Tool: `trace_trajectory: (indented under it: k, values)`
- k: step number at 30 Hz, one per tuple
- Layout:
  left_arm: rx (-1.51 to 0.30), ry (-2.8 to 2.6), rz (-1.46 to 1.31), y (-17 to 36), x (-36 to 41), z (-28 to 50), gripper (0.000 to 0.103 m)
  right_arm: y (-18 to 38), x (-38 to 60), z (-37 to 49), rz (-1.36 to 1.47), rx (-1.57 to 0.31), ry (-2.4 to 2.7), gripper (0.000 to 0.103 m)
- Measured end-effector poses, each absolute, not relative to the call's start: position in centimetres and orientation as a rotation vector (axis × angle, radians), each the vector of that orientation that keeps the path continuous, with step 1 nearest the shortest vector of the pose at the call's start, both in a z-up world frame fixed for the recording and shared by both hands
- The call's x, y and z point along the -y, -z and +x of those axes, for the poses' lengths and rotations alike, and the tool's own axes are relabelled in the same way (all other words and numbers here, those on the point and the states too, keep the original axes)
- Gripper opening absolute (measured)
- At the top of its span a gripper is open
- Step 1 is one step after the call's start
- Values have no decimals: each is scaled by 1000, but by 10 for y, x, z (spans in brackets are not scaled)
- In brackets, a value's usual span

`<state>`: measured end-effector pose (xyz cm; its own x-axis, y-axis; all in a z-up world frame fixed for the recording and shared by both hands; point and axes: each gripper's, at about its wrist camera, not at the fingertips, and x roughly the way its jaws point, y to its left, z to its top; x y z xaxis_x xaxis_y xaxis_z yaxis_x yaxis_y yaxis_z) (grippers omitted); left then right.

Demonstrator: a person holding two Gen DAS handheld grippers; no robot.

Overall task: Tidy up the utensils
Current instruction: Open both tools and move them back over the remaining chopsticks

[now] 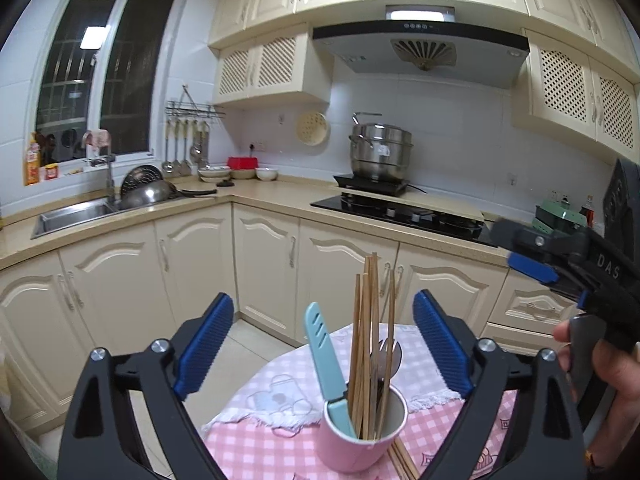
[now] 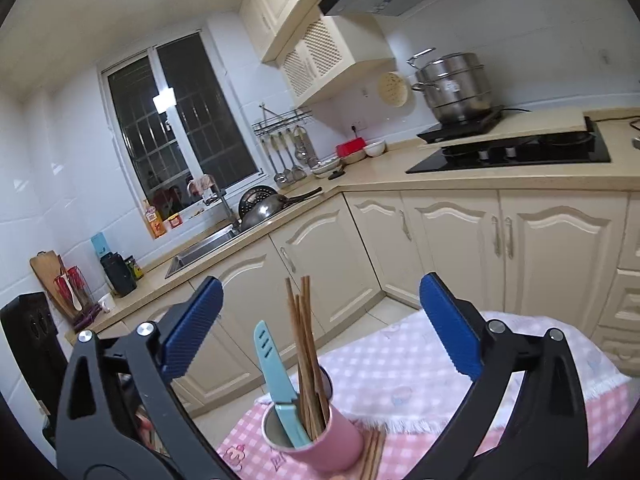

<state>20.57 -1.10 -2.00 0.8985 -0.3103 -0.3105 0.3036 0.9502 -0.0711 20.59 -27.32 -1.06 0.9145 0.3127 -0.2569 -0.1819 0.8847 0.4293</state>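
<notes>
A pink cup (image 1: 360,446) stands on a small table with a pink checked cloth (image 1: 256,448). In the cup are a light blue sheathed knife (image 1: 326,364), several wooden chopsticks (image 1: 366,336) and a metal fork and spoon (image 1: 386,356). More chopsticks (image 1: 404,460) lie on the cloth beside the cup. My left gripper (image 1: 324,344) is open and empty, above and behind the cup. My right gripper (image 2: 320,328) is open and empty over the same cup (image 2: 320,440), and also shows in the left wrist view (image 1: 532,256) at the right.
Cream kitchen cabinets (image 1: 264,264) and a counter run behind the table, with a sink (image 1: 72,216), a black hob (image 1: 400,208) and a steel pot (image 1: 380,152). A white embroidered cloth (image 2: 420,368) covers the far part of the table.
</notes>
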Motion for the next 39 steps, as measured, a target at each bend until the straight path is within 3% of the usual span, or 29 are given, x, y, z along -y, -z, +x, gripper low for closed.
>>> trace_trajectory:
  k: [21, 39]
  values:
    - [-397, 180, -13, 24, 12, 76, 92, 25, 279, 107, 353, -508, -356, 97]
    - [-586, 251, 23, 94, 35, 105, 92, 74, 301, 113, 320, -657, -236, 97]
